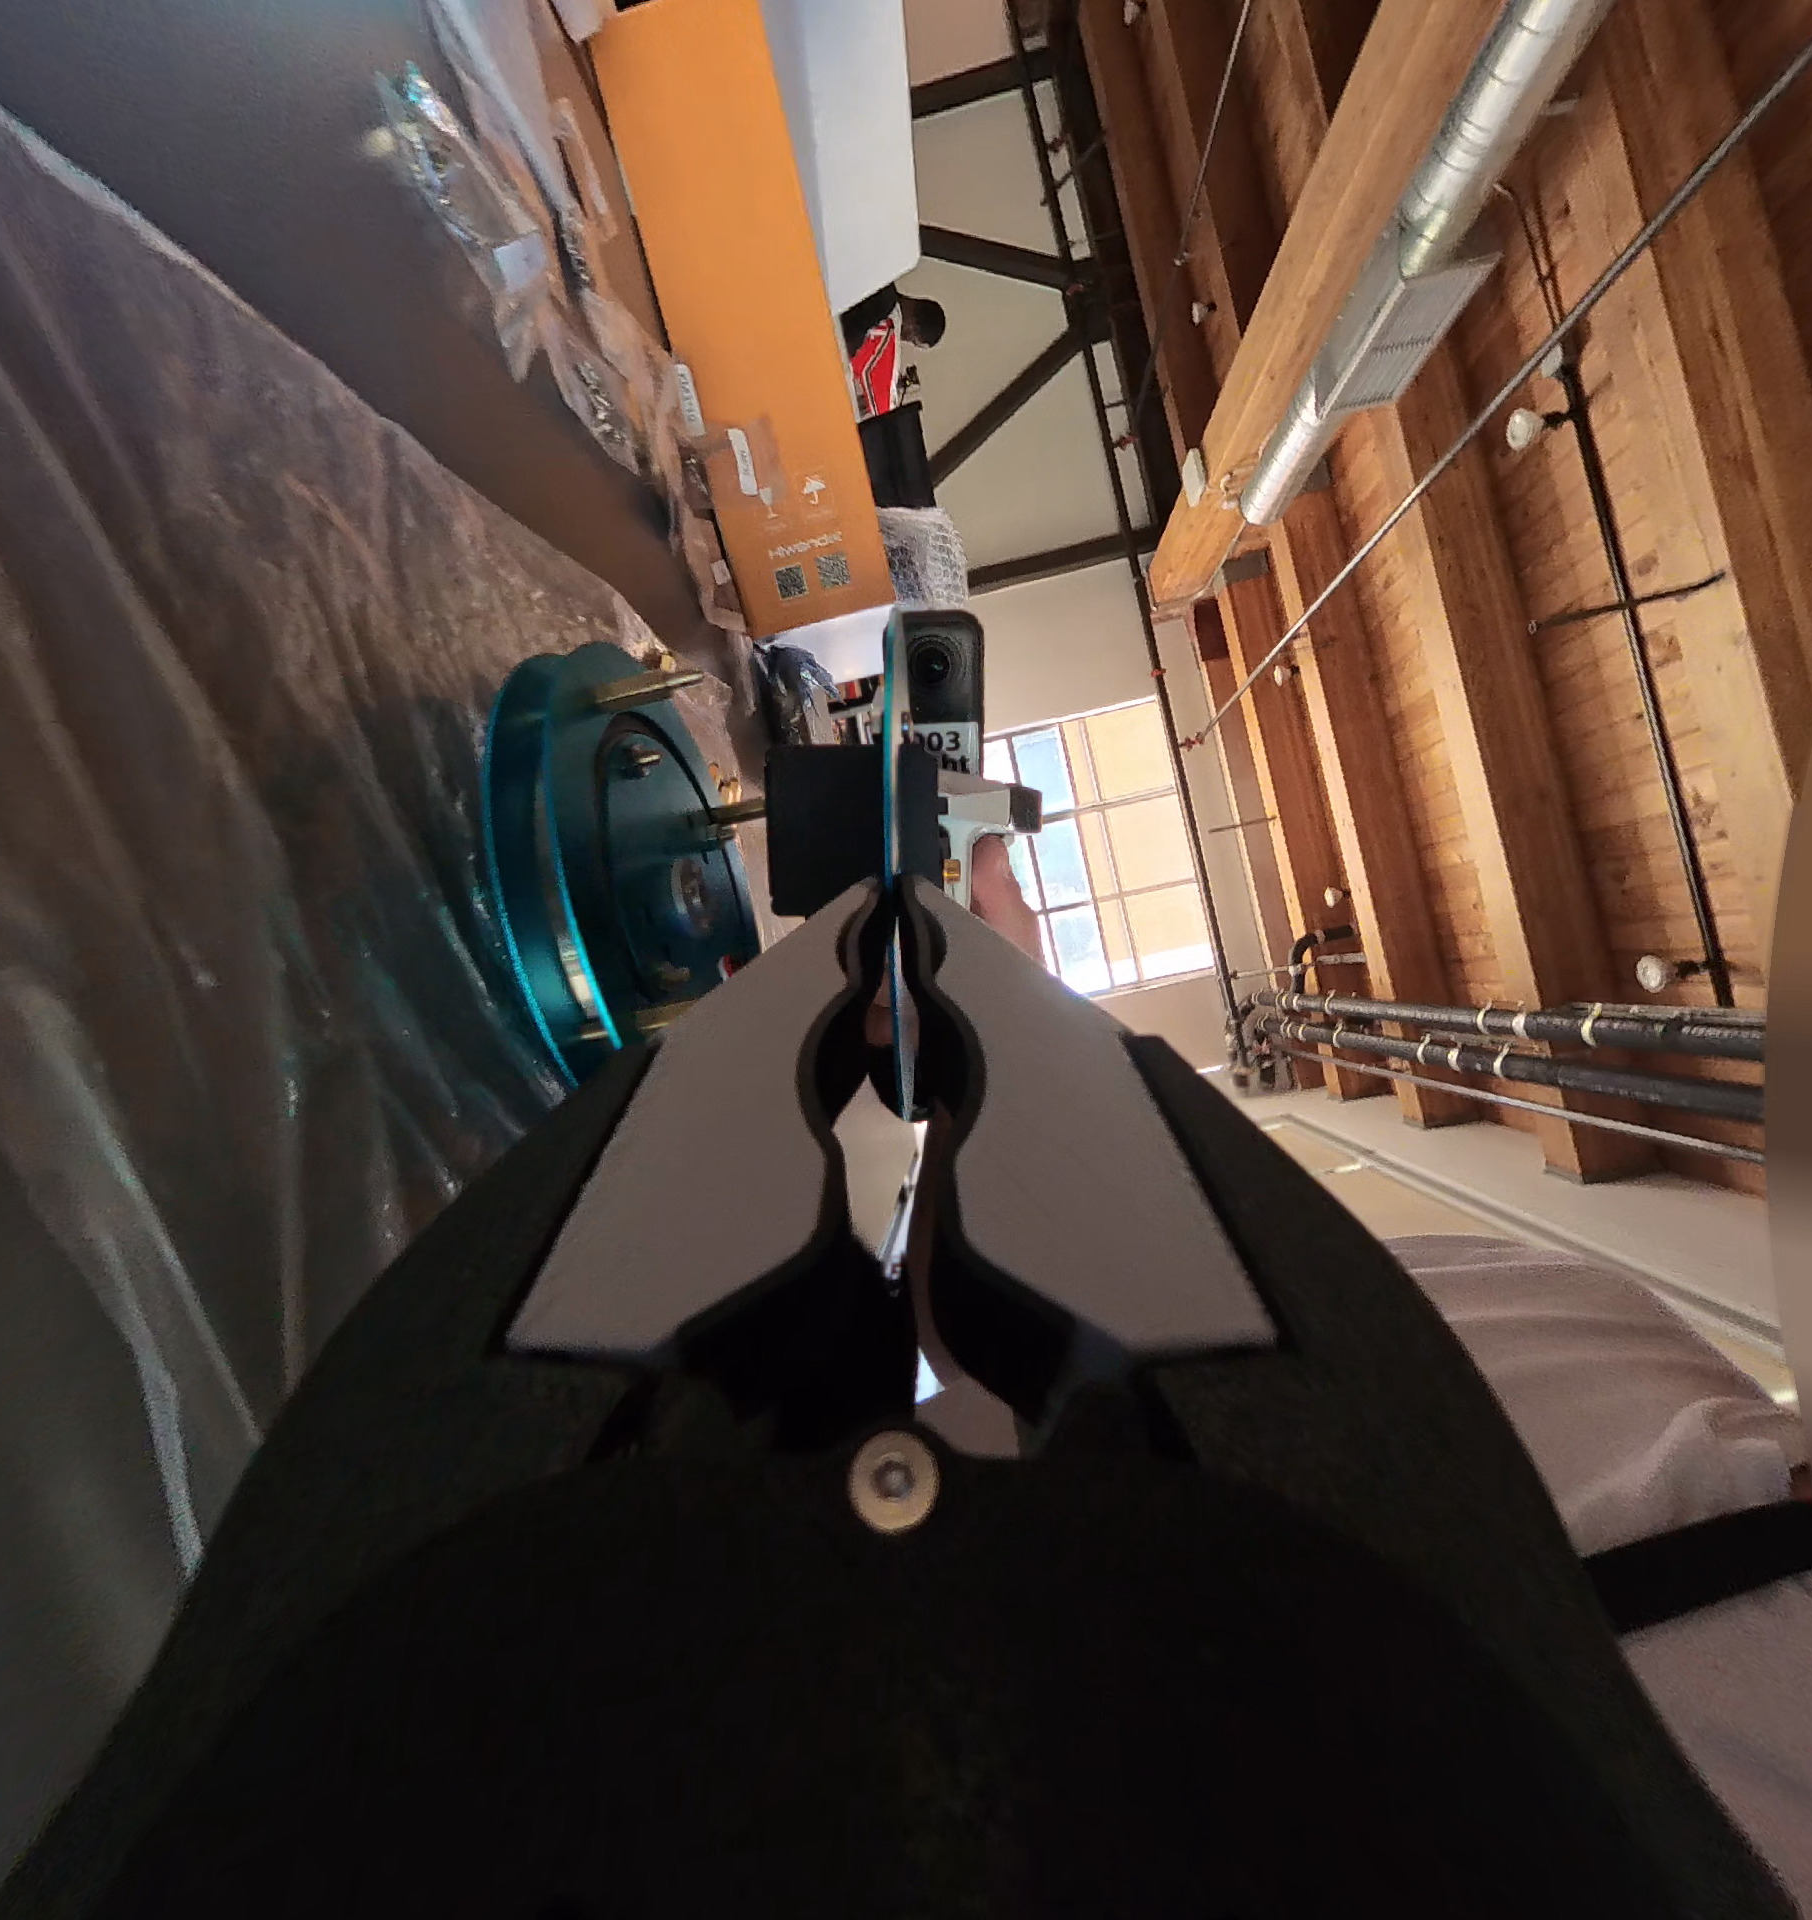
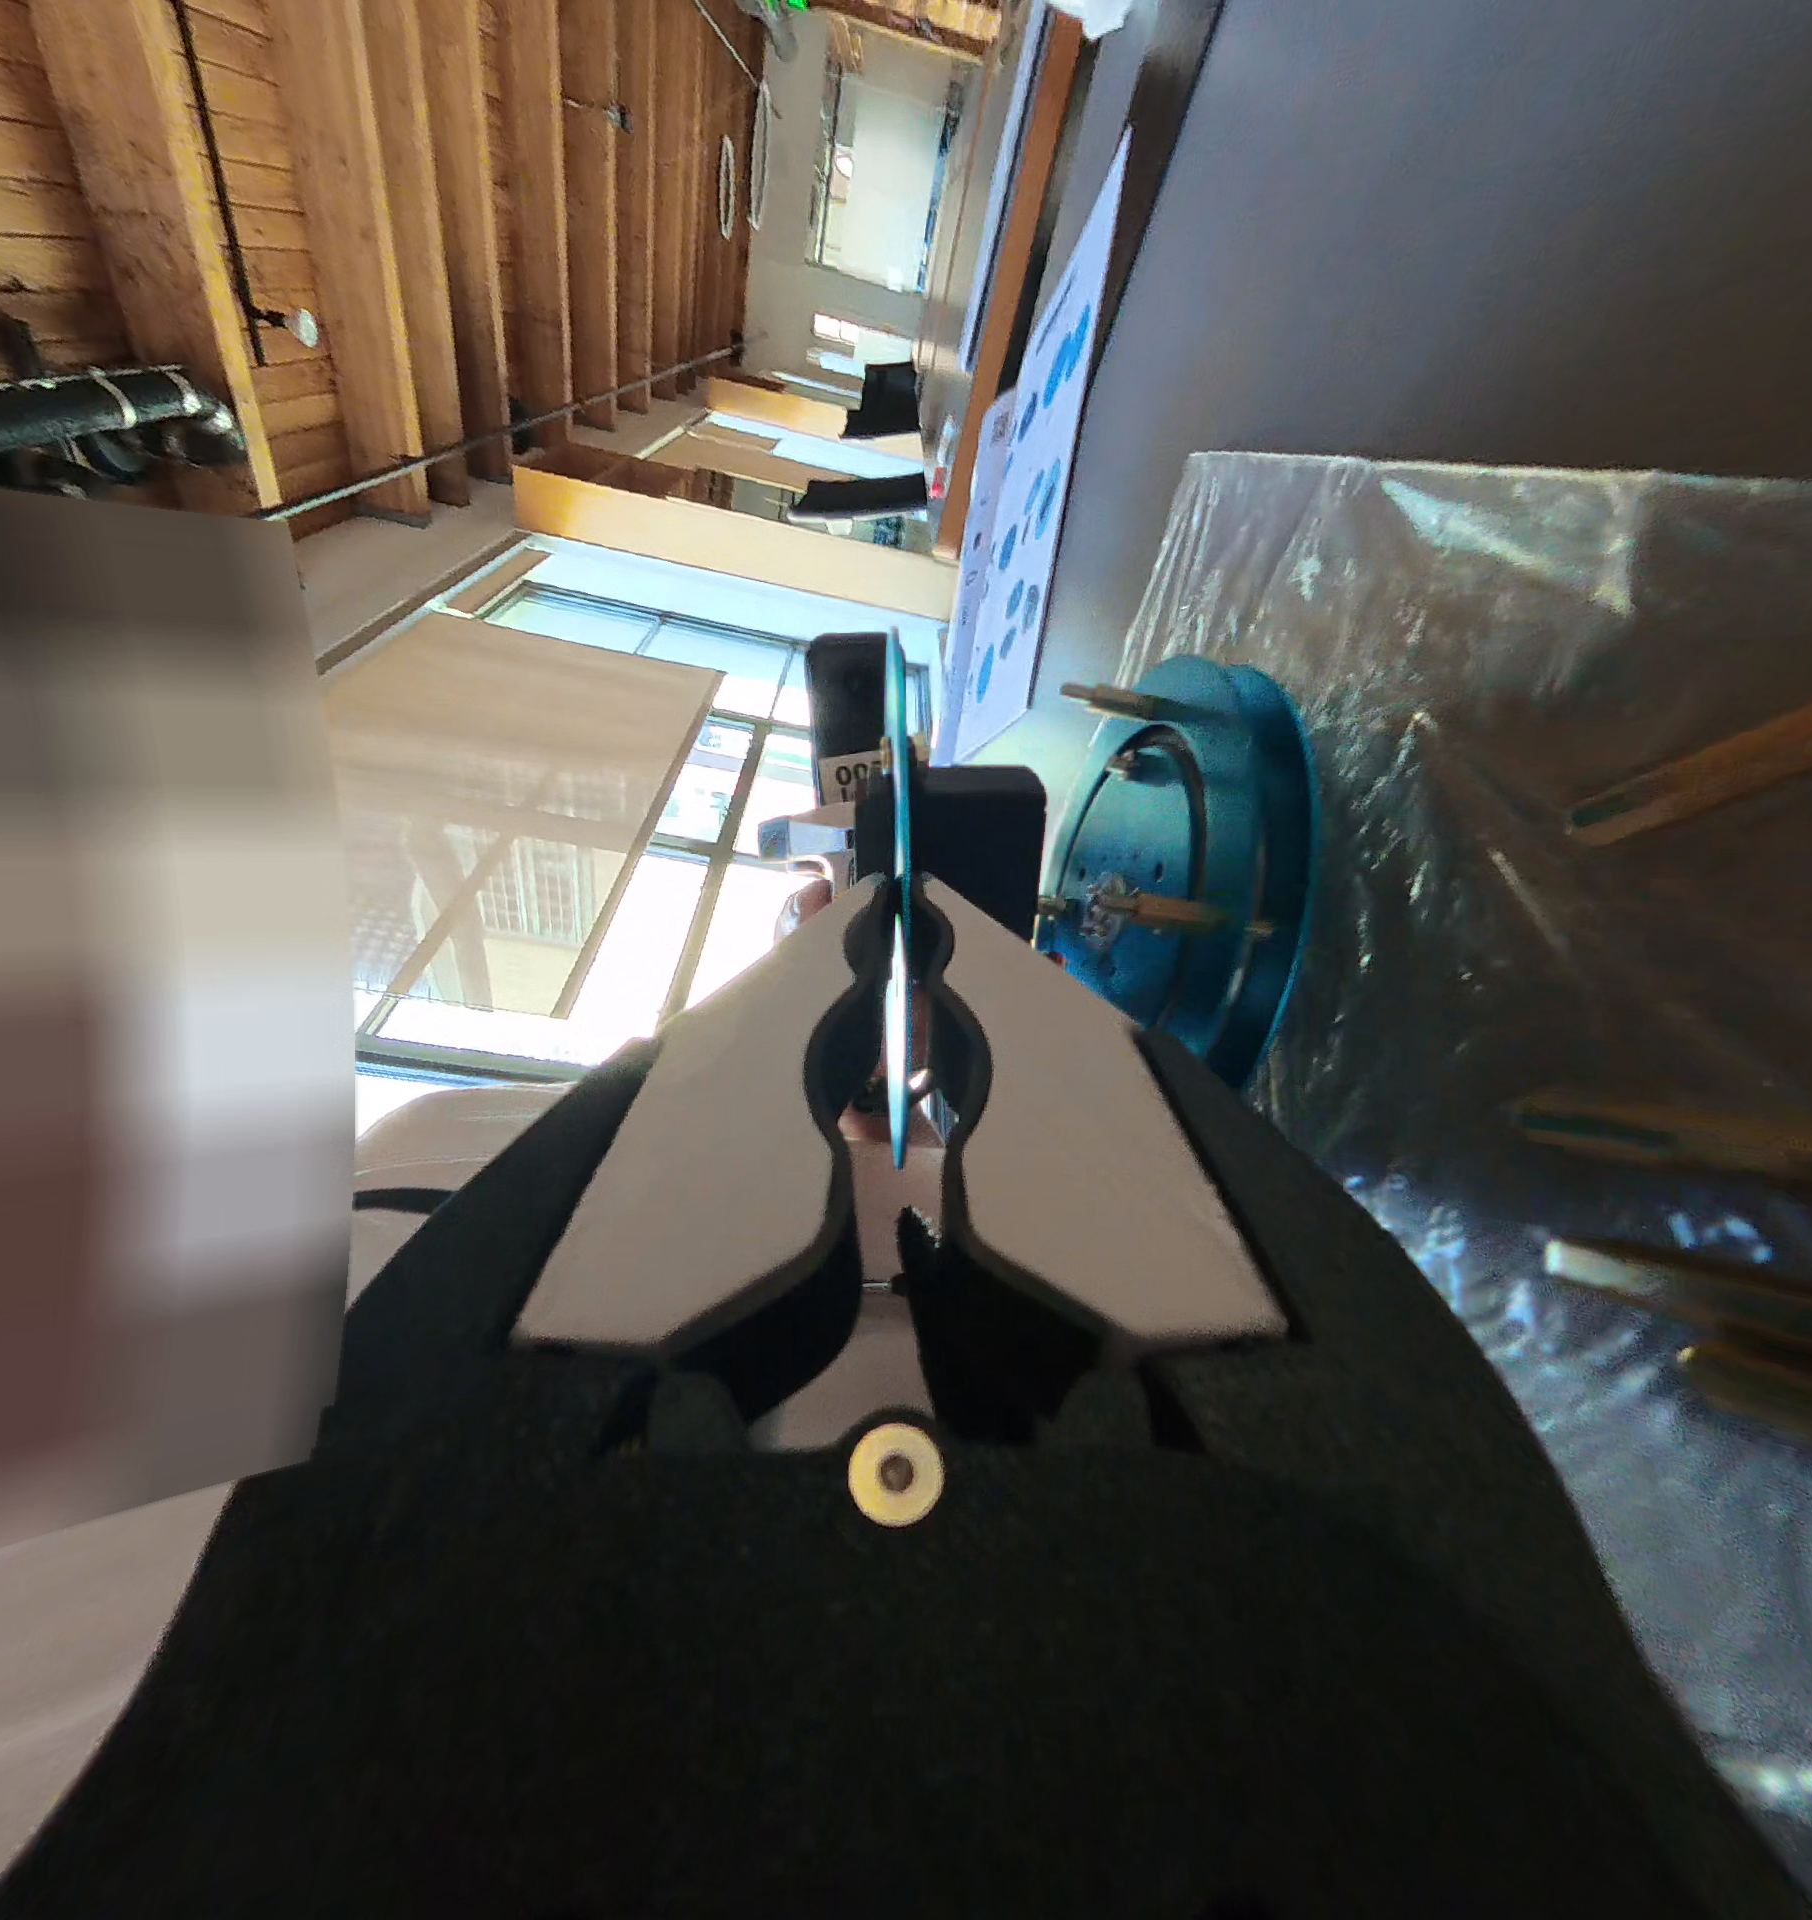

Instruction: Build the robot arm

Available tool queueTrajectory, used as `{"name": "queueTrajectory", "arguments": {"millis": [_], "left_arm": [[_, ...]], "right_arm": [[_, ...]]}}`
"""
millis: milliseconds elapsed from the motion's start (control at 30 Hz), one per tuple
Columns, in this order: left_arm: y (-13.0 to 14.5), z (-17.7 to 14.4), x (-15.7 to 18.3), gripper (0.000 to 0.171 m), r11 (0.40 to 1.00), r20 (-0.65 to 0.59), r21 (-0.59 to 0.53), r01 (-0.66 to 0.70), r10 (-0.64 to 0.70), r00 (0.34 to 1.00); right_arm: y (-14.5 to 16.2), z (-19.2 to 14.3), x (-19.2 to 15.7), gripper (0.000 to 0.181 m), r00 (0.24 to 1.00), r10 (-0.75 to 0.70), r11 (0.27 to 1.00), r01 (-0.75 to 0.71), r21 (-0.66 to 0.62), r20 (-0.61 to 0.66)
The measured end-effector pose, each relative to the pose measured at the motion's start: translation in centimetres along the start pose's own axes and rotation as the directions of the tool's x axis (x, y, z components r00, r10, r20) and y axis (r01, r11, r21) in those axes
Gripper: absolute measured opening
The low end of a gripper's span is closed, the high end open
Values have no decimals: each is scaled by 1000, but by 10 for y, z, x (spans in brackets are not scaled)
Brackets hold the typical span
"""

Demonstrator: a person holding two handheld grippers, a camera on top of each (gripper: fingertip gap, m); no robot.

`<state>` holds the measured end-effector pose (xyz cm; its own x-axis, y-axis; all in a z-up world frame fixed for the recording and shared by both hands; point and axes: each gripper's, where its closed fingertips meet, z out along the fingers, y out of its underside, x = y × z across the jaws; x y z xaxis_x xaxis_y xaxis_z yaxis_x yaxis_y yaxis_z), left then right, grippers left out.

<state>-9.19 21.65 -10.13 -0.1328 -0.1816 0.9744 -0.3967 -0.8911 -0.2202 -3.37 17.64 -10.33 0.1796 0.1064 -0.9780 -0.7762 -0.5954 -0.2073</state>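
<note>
A thin teal round plate [image 1: 907,1039] is seen edge-on, held in the air. My left gripper [image 1: 898,885] is shut on one rim of it. My right gripper [image 2: 898,883] is shut on the opposite rim of the same plate [image 2: 900,997]. The two grippers face each other, and each view shows the other one beyond the plate: the right gripper's body [image 1: 829,821] and the left gripper's body [image 2: 975,831]. Beside the plate, a teal round base [image 1: 611,862] with brass standoffs [image 1: 663,681] stands on the plastic-covered table. The base also shows in the right wrist view [image 2: 1193,883].
A crinkled clear plastic sheet [image 1: 206,727] covers the table. An orange cardboard box [image 1: 746,312] and clear bags of small hardware [image 1: 528,239] lie beyond the base. A printed sheet with blue pictures [image 2: 1037,416] and long brass rods under plastic [image 2: 1712,769] lie near it. The left gripper's tips are roughly 8 cm from the right gripper's.
</note>
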Motion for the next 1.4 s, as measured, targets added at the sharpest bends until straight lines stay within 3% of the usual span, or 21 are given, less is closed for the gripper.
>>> {"name": "queueTrajectory", "arguments": {"millis": [300, 433, 600, 767, 833, 967, 1133, 1400], "left_arm": [[4, -4, -18, 0, 991, 25, 53, 122, -123, 992], [7, -7, -14, 0, 989, 12, 34, 145, -145, 989], [4, 8, 25, 0, 1000, -84, -20, 24, -26, 996], [1, 40, 47, 2, 971, -137, -142, -194, 175, 975], [0, 40, 35, 2, 971, -108, -171, -166, 149, 983], [11, 20, 9, 2, 976, -45, -183, -118, 112, 993], [4, 1, -12, 2, 984, 36, -146, -99, 105, 994], [12, -10, -19, 0, 987, 43, -153, -39, 46, 998]], "right_arm": [[-16, 8, 19, 3, 998, -44, 996, 39, -85, -51], [-14, 8, 12, 0, 998, -55, 992, 53, -111, -14], [-23, -10, -36, 0, 990, -115, 991, 120, -62, 84], [-42, -34, -73, 0, 939, -342, 940, 342, -7, -41], [-39, -32, -61, 0, 925, -365, 931, 362, -47, -106], [-24, -16, -29, 0, 967, -244, 968, 238, -79, -80], [-23, 5, -1, 0, 984, -167, 981, 160, -108, -58], [-11, 11, 14, 1, 987, -147, 973, 132, -191, -65]]}}
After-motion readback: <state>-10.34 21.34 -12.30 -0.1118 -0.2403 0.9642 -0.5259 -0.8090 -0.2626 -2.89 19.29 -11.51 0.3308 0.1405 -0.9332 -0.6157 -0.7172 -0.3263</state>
